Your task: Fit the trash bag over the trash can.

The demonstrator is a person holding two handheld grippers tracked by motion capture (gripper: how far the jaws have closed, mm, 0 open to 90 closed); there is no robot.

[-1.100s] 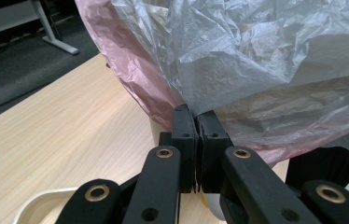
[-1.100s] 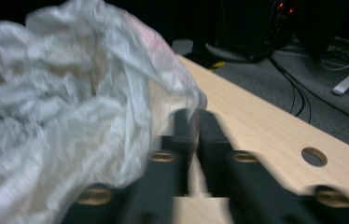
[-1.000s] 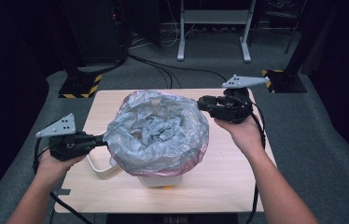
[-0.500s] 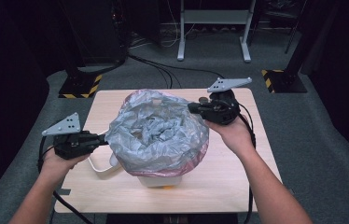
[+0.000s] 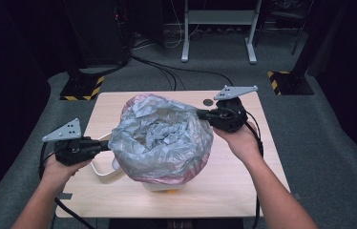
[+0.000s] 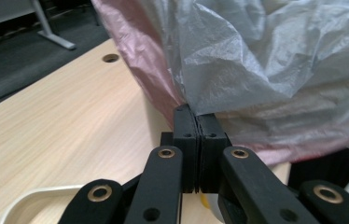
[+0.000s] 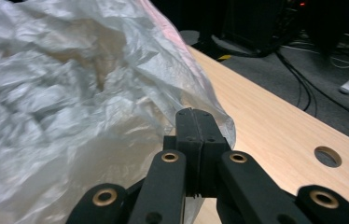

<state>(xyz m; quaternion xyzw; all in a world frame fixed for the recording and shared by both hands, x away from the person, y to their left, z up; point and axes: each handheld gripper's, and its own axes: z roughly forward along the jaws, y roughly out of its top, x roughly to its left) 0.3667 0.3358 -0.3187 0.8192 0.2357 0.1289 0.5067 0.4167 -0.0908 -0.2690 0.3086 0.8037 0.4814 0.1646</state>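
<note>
High view showed the right gripper, upper right of centre, moved in from nearer the right table edge to the bag's rim since a second before. Its jaws had just been closing and now stood clamped on the grey plastic bag, film pinched between the pads. Left gripper, left of centre, kept its place and was likewise shut on the bag's opposite rim.

Judgement: both sides of the mouth were now held, so spreading or pulling the liner over the white bin beneath looked ready to begin.

Bag sat mid-frame on the wooden table, pink lining at its edge, a white tray just left of it.

Pose: both forearms entered from the bottom edge, each gripper lying roughly level and pointing inward at the bag.
</note>
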